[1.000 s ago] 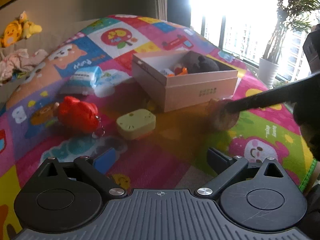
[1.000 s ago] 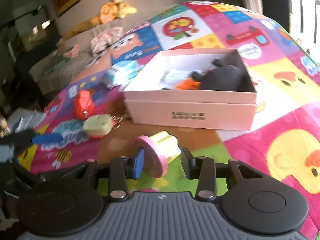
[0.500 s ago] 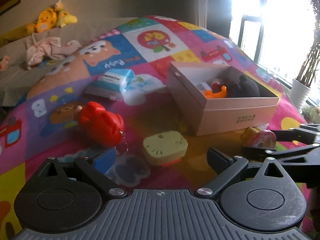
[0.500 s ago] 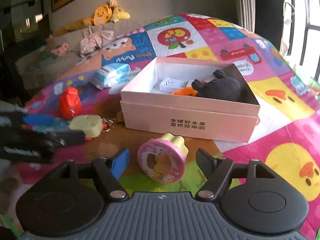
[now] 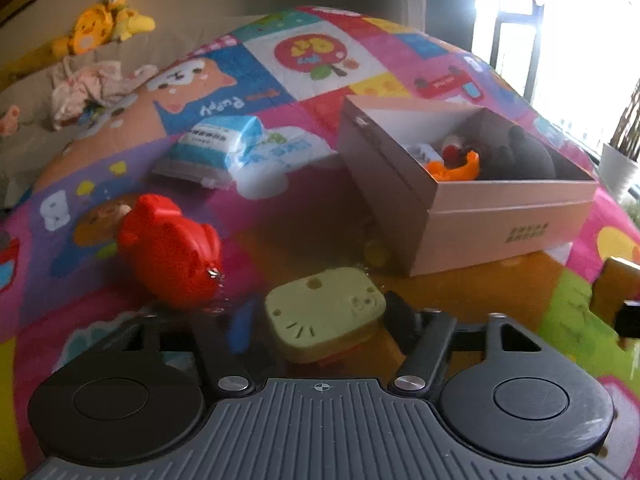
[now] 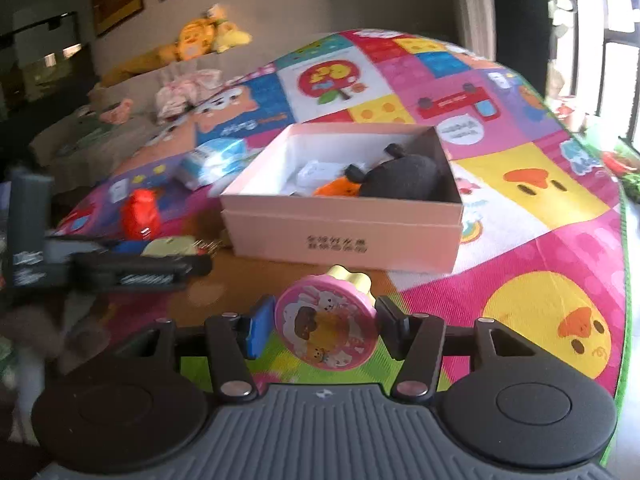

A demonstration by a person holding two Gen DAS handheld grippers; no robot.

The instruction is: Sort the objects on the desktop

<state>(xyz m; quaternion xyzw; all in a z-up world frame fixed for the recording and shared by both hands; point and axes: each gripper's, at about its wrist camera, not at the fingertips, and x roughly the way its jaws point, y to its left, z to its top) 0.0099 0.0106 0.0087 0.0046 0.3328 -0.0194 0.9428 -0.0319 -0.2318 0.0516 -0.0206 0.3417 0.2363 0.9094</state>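
A pale green cat-face case (image 5: 324, 314) lies on the colourful play mat (image 5: 280, 64). My left gripper (image 5: 320, 324) is around it, jaws closing, with the blue pad on its left side and the black finger against its right. A pink round toy (image 6: 326, 328) with a yellow flower-shaped back faces the right wrist camera. My right gripper (image 6: 324, 326) is closing on it, a pad at each edge of the disc. The pink cardboard box (image 6: 340, 236) stands open just beyond and holds a black plush (image 6: 404, 178) and an orange toy (image 6: 336, 190).
A red animal-shaped toy (image 5: 172, 256) with a keyring lies left of the green case. A blue-and-white tissue pack (image 5: 216, 146) sits farther back. A sofa with clothes and yellow plush toys (image 5: 104, 26) lies behind the mat, bright windows to the right.
My left gripper moved forward over the green case and narrowed from wide open to its sides. My right gripper, spread half a second ago, has drawn in around the pink toy.
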